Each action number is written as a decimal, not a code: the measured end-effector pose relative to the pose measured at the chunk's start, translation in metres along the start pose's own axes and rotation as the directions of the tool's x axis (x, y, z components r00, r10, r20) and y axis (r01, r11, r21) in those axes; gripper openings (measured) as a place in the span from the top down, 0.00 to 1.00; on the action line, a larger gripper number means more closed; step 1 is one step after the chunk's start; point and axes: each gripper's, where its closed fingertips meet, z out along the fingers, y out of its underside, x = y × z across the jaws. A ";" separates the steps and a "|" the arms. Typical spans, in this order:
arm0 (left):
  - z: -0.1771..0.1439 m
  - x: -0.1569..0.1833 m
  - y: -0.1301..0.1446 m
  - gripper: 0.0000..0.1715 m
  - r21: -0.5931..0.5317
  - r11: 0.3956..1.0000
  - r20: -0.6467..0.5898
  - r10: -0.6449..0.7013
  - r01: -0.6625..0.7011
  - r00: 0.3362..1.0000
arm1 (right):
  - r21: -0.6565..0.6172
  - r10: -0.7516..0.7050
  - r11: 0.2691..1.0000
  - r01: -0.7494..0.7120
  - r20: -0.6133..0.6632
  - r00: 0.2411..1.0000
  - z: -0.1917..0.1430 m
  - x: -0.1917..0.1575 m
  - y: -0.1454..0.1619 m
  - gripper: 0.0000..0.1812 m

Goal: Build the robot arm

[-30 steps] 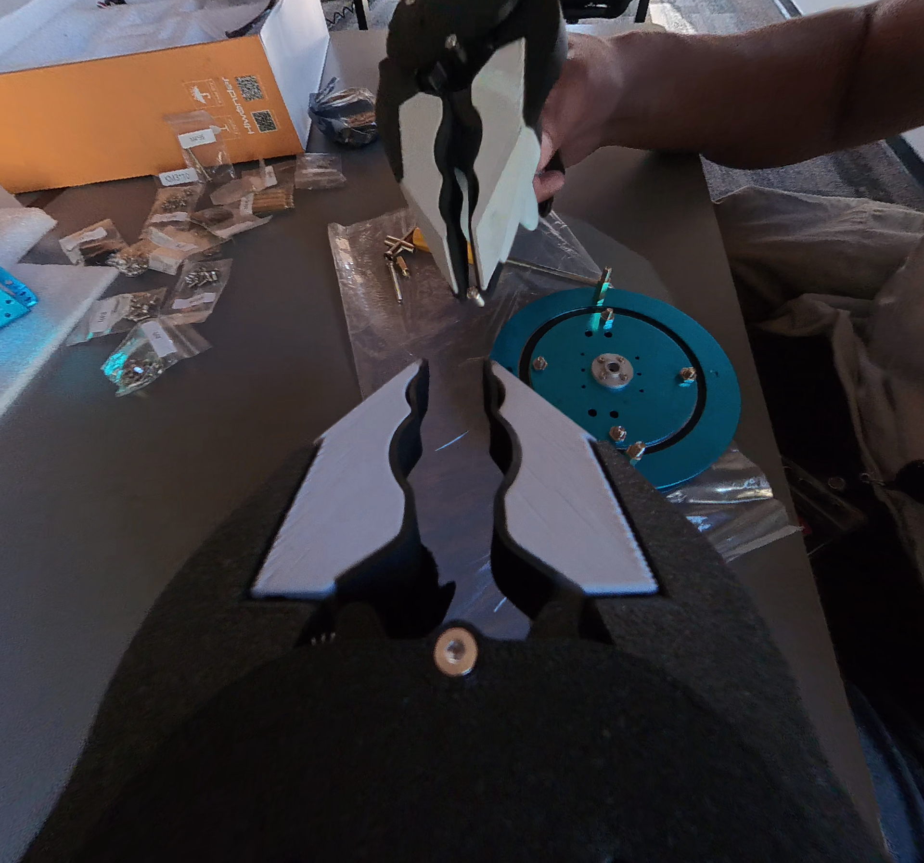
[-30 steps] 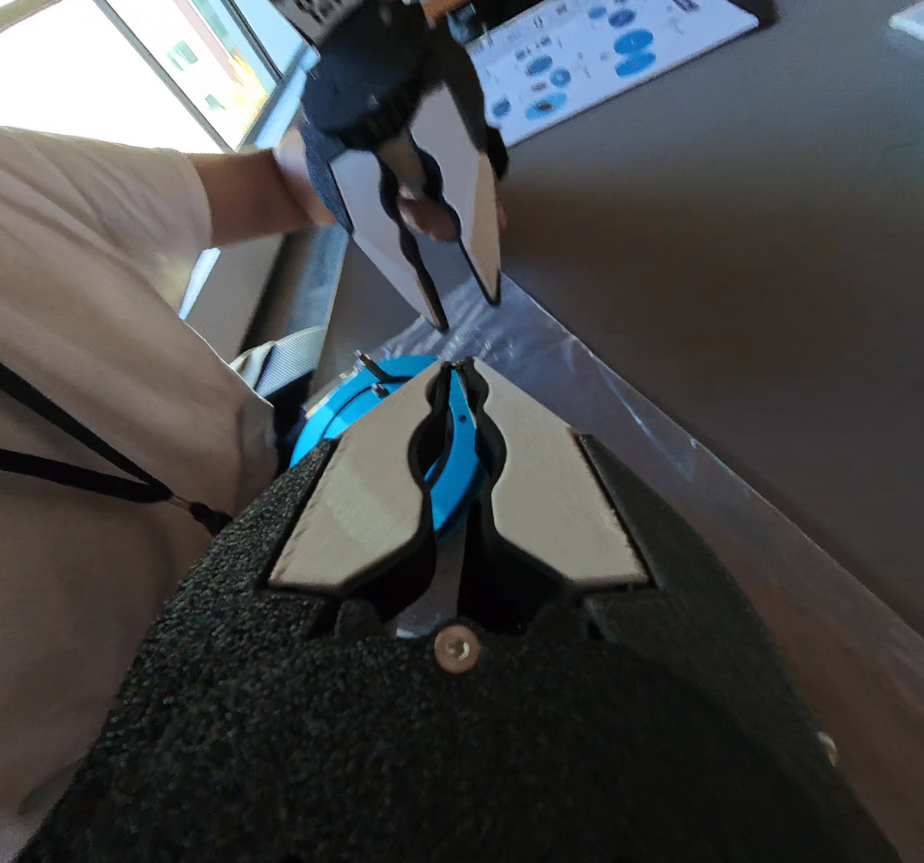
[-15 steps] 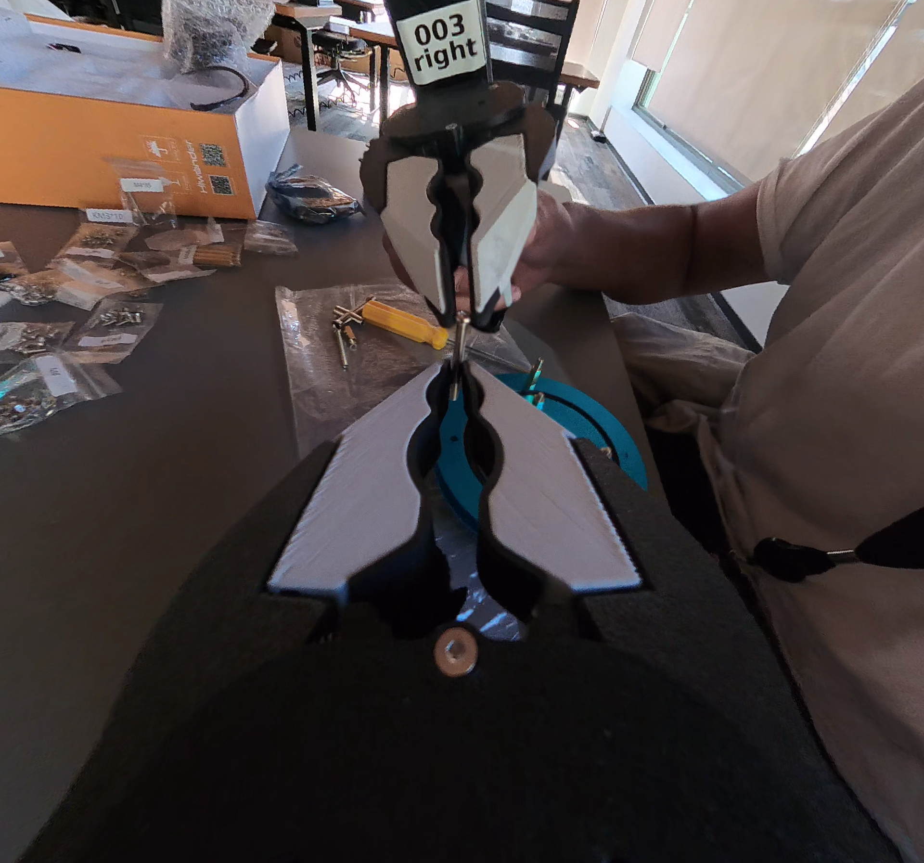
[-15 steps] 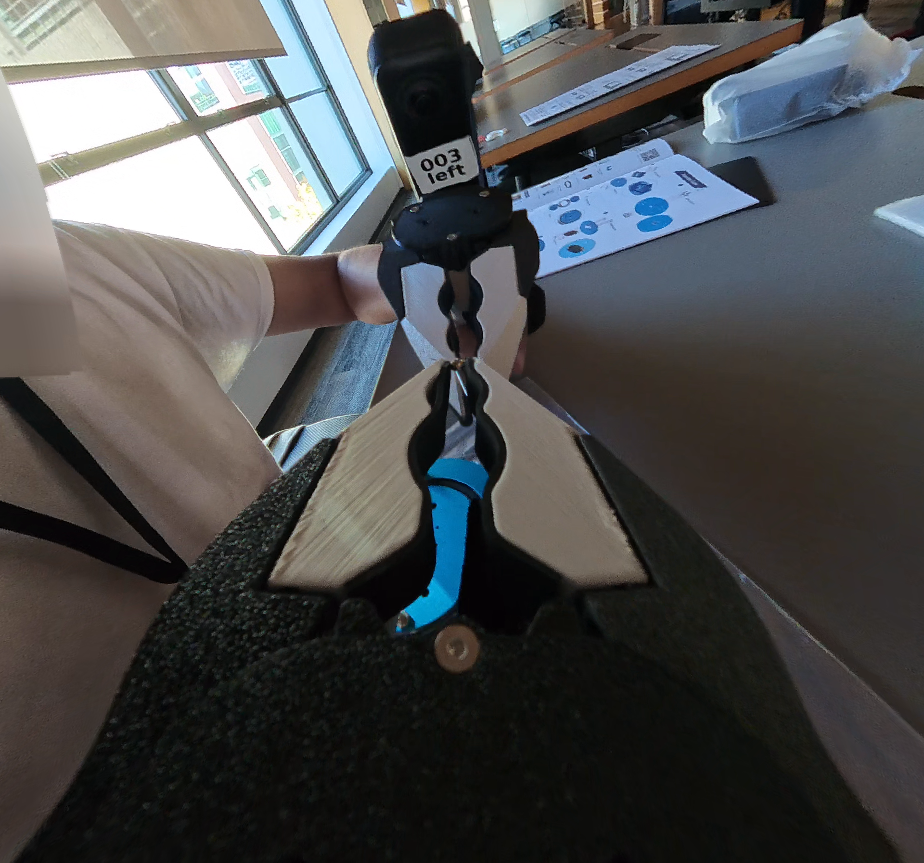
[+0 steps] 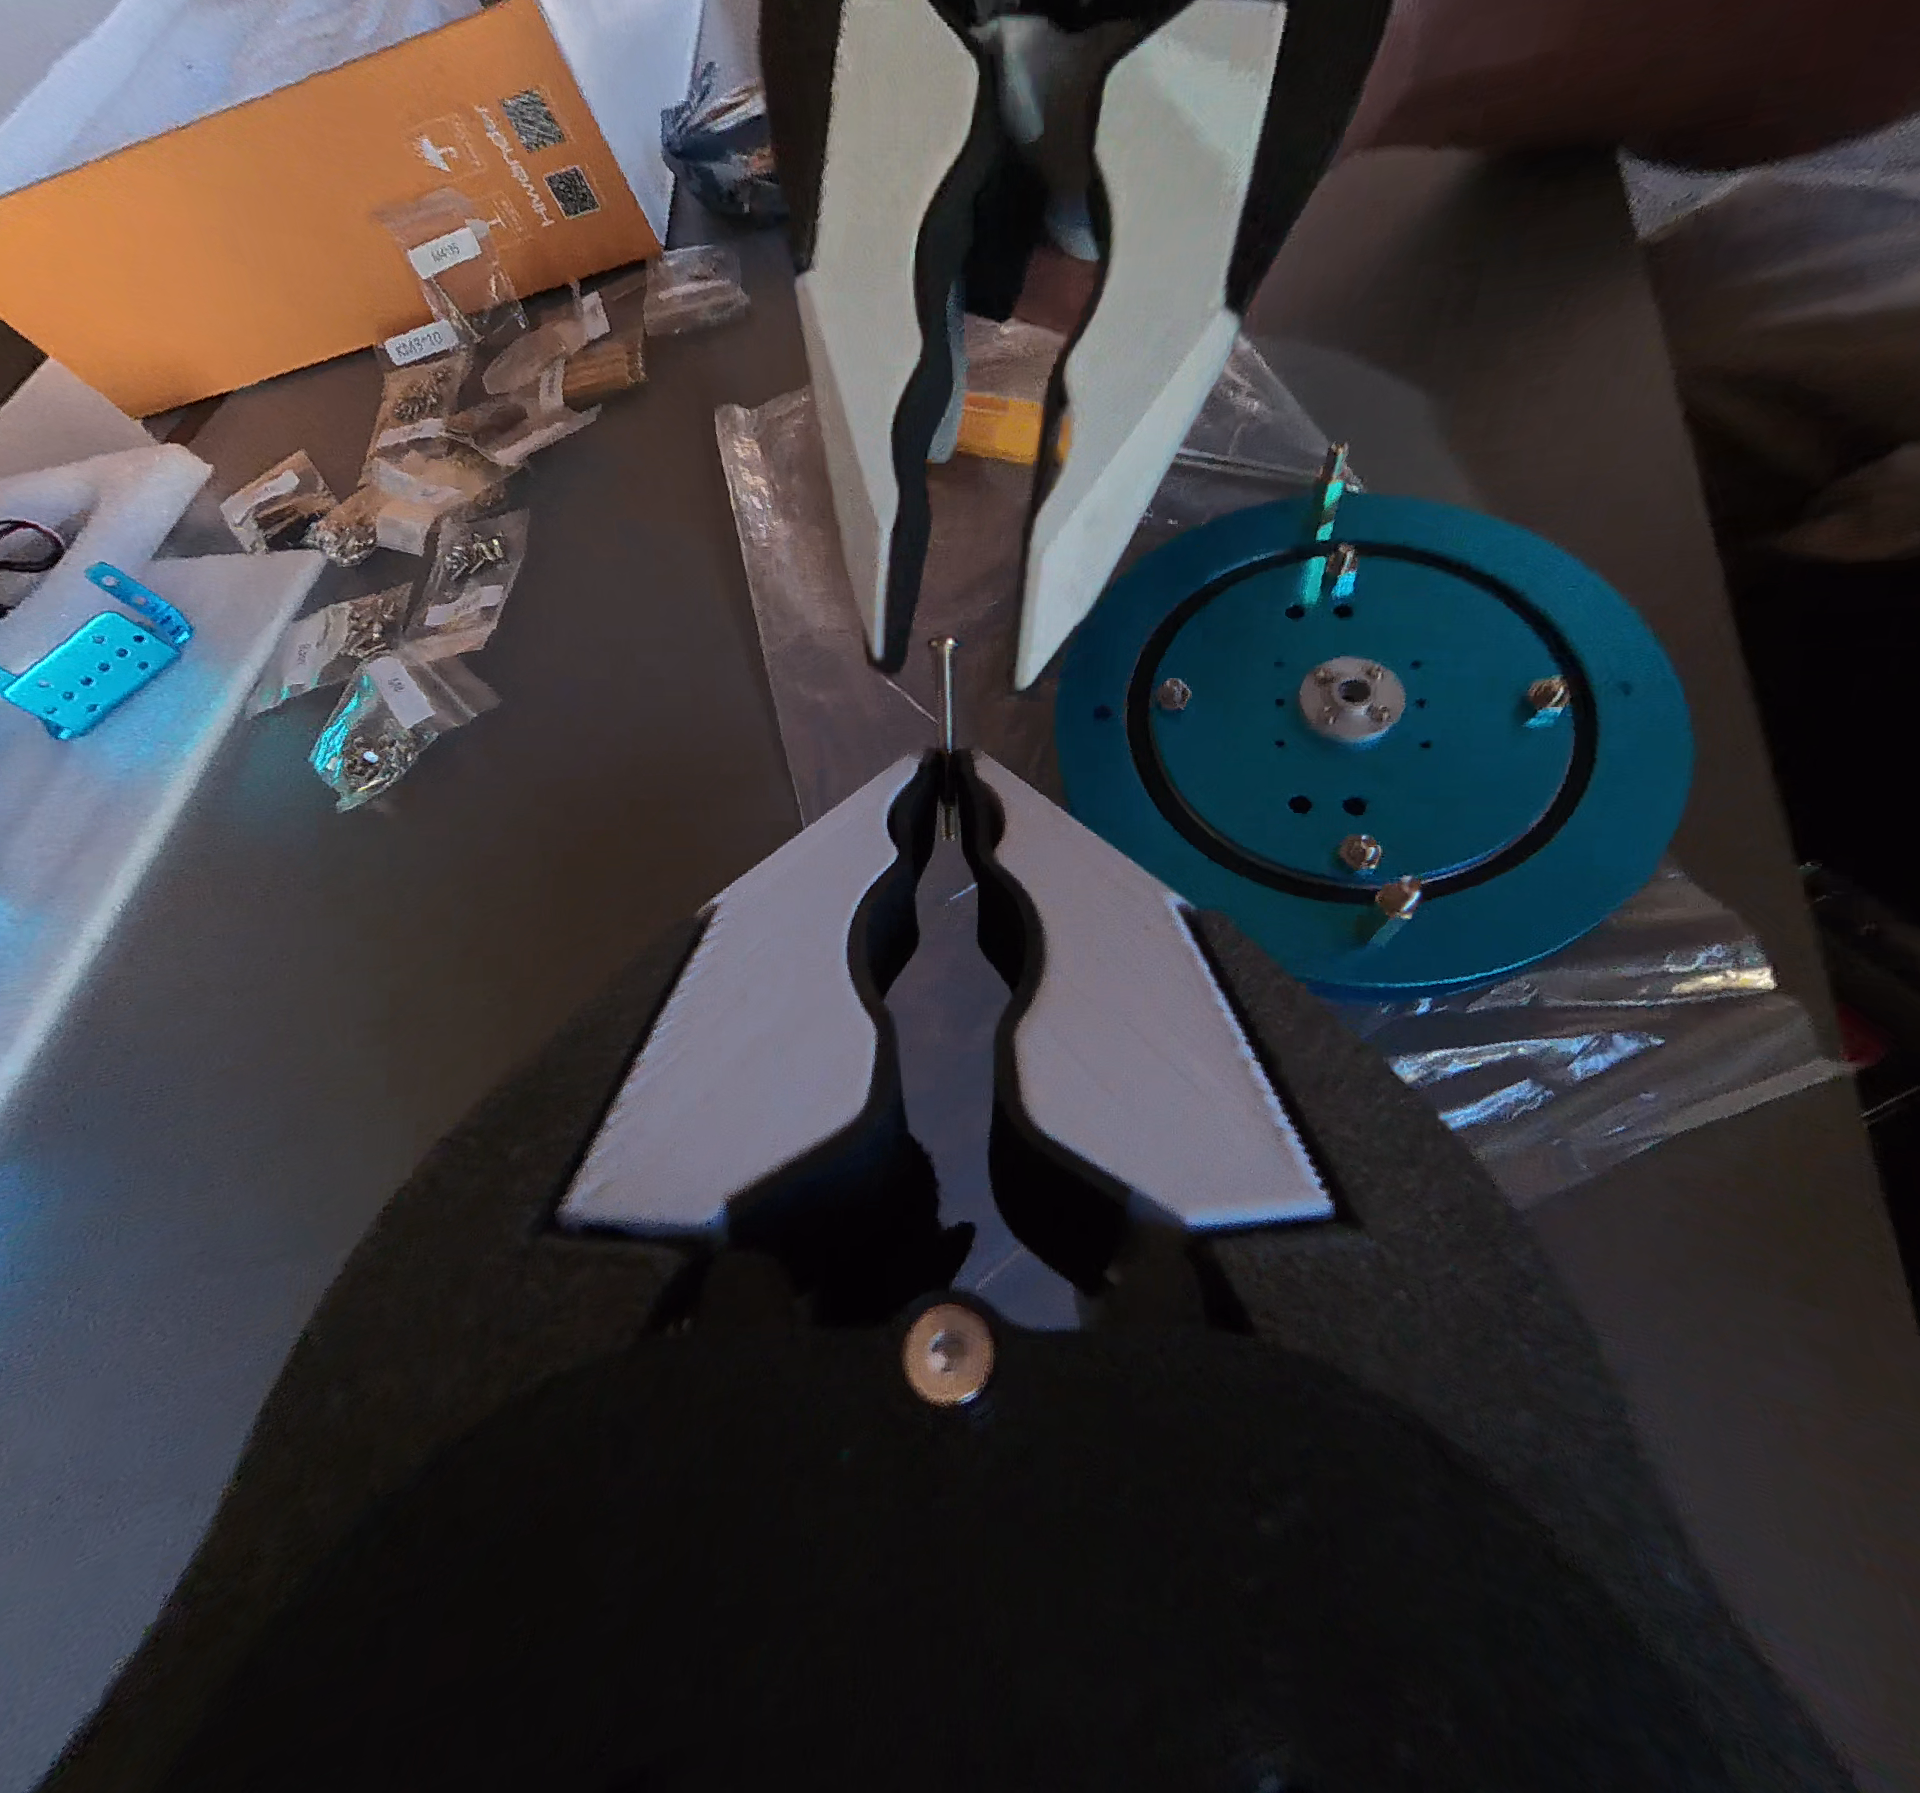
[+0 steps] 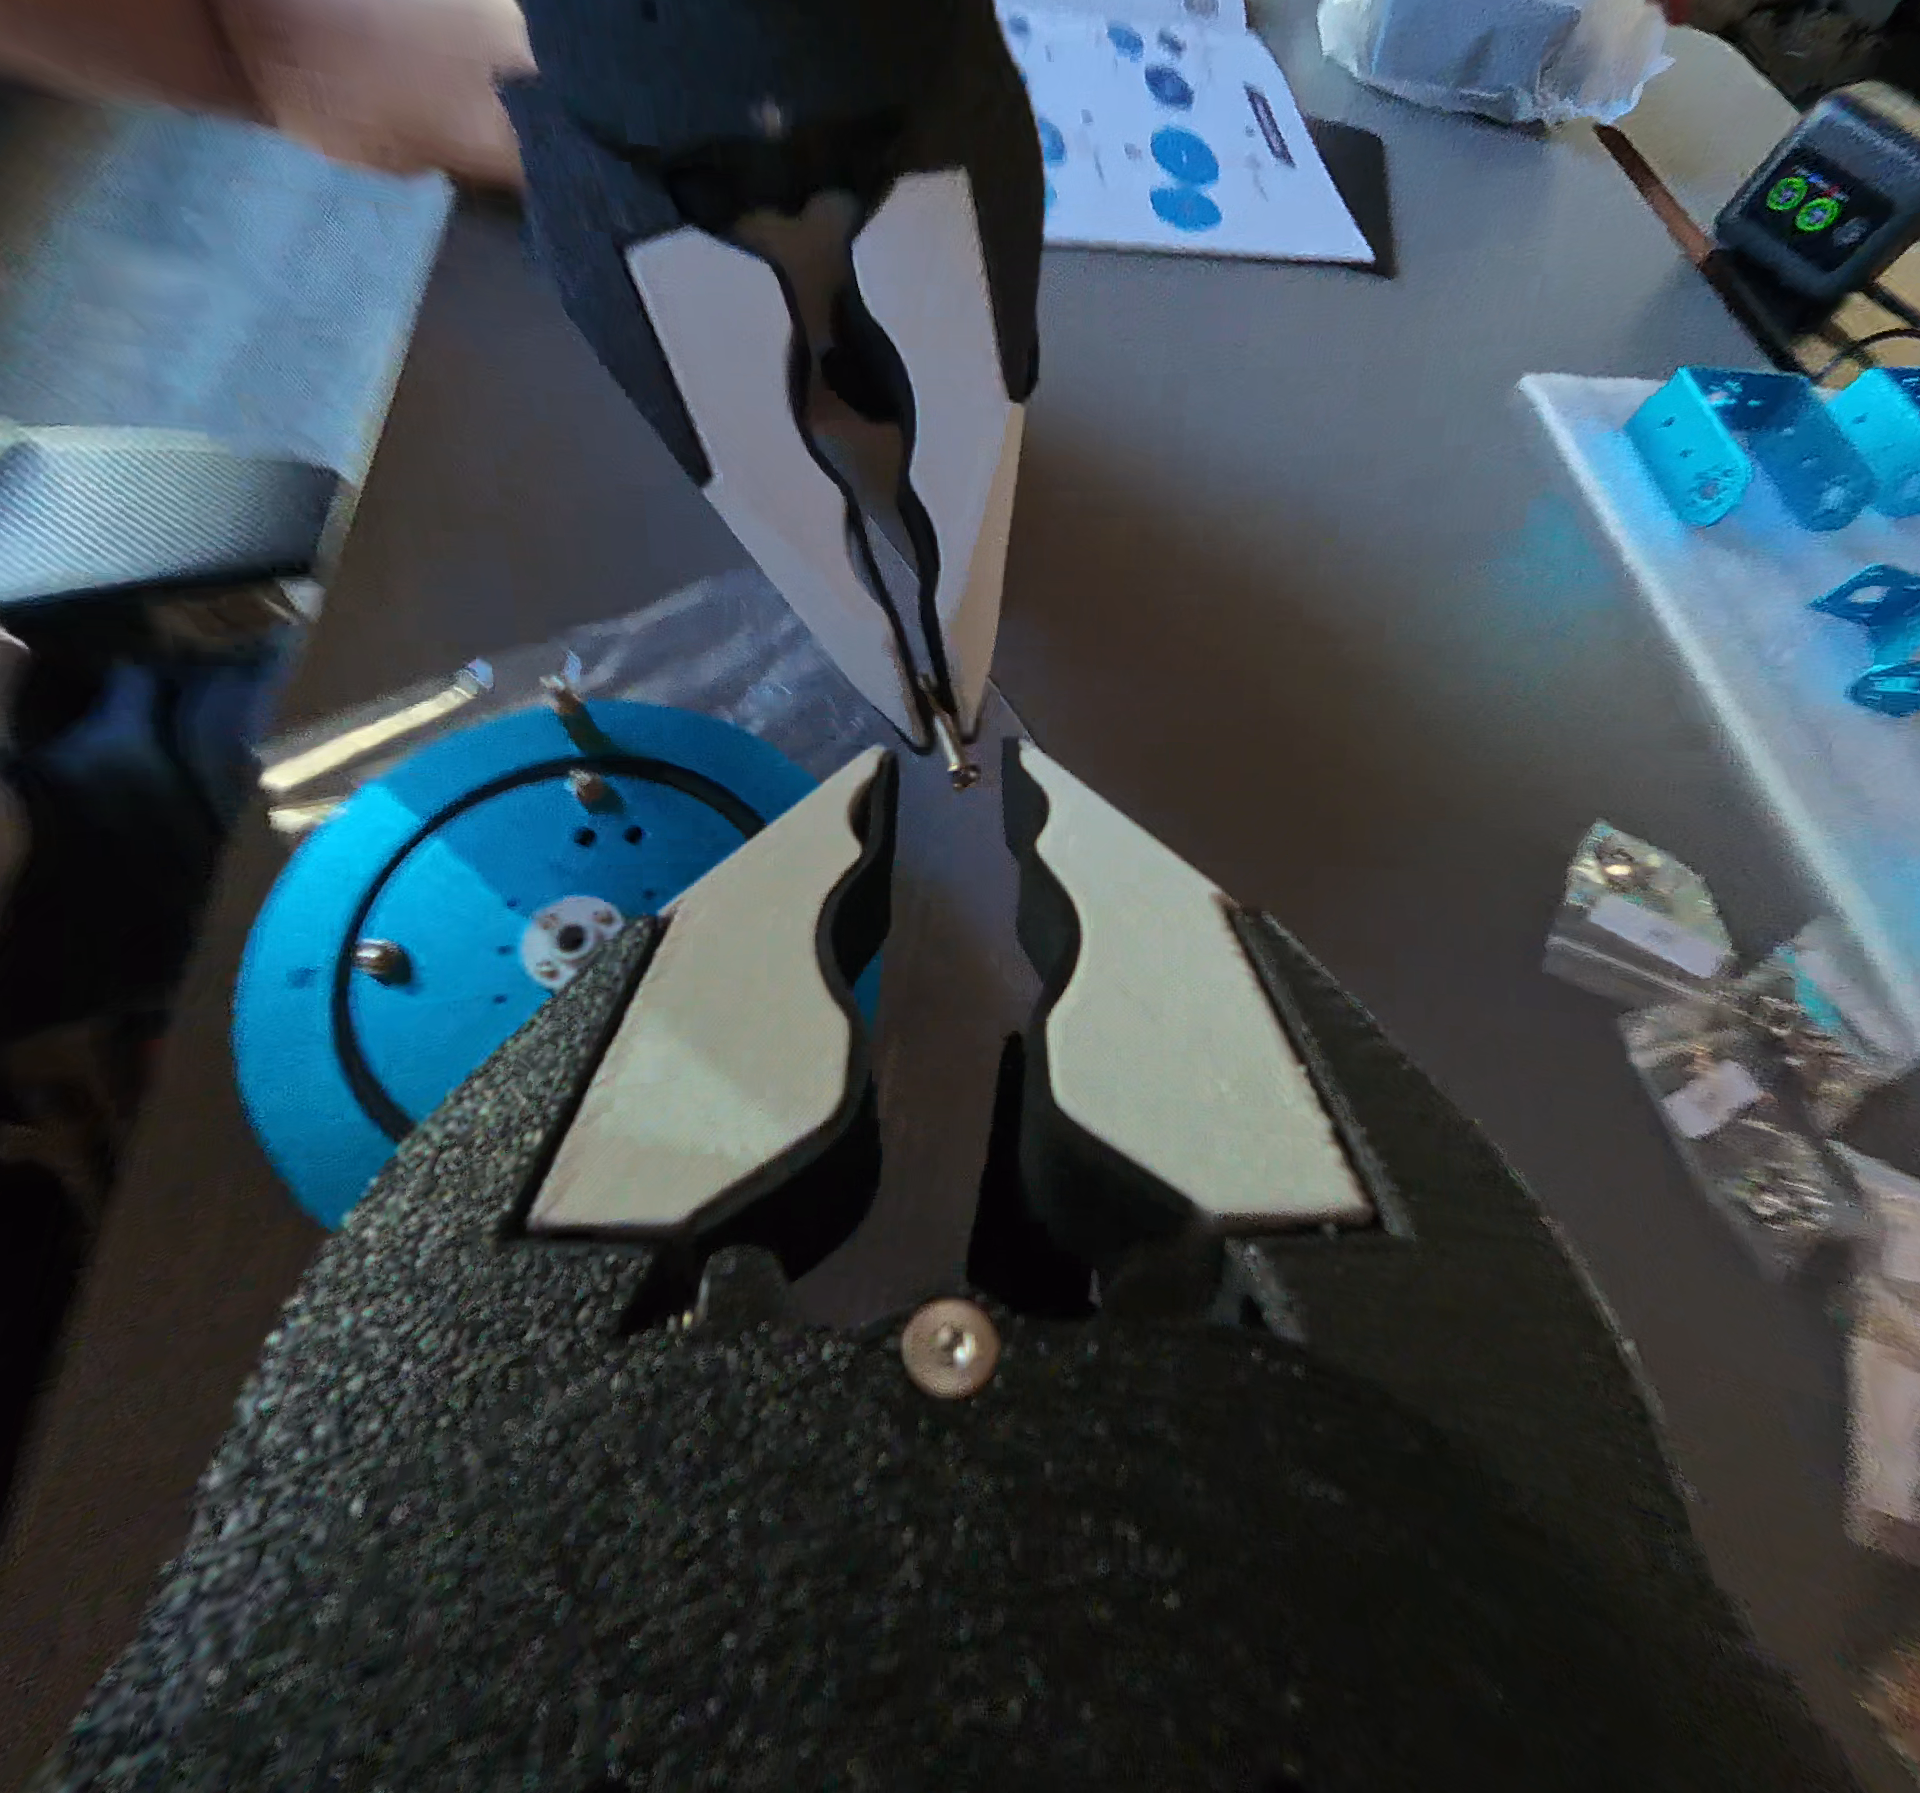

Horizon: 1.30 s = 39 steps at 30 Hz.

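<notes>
My left gripper [image 5: 943, 756] is shut on a small silver screw [image 5: 944, 704], whose head sticks out past the tips. It also shows in the right wrist view [image 6: 940, 715], pinching the screw [image 6: 956, 761]. My right gripper [image 6: 945, 756] is open, its tips on either side of the screw head; in the left wrist view [image 5: 951, 668] it hangs just beyond the screw. A blue round plate [image 5: 1371, 735] with brass standoffs lies on a clear plastic bag [image 5: 1558, 1047], to the right of both grippers. It shows at the left in the right wrist view [image 6: 343, 912].
An orange and white box [image 5: 260, 216] stands at the back left. Several small bags of hardware [image 5: 416, 538] lie before it. Blue brackets [image 6: 1766, 455] sit on white foam. A printed sheet [image 6: 1174, 143], a wrapped white bundle [image 6: 1486, 8] and a small screen device [image 6: 1818, 216] lie farther off. My left and right fingertips are right by each other. The blue round plate [image 5: 1371, 735] is about equally far from each gripper, around 8 cm. My right wrist view [image 6: 561, 902] looks at it from another angle.
The screw has passed from the right gripper to the left: the left has shut on it and the right has opened. Both grippers have tilted down toward the table.
</notes>
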 end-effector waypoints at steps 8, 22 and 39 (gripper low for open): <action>0.000 0.007 -0.008 0.98 0.027 0.999 0.001 0.036 -0.036 0.999 | -0.155 -0.077 0.985 0.070 -0.039 0.996 0.006 -0.001 0.020 0.98; 0.009 0.007 0.008 0.99 -0.063 0.997 -0.003 0.046 -0.046 0.999 | -0.228 -0.070 0.971 0.069 0.006 0.998 0.017 -0.005 0.030 0.98; 0.032 0.000 0.021 0.98 -0.262 0.963 -0.107 -0.094 0.063 0.990 | -0.263 0.294 0.934 -0.240 0.191 0.936 -0.008 0.008 0.050 0.91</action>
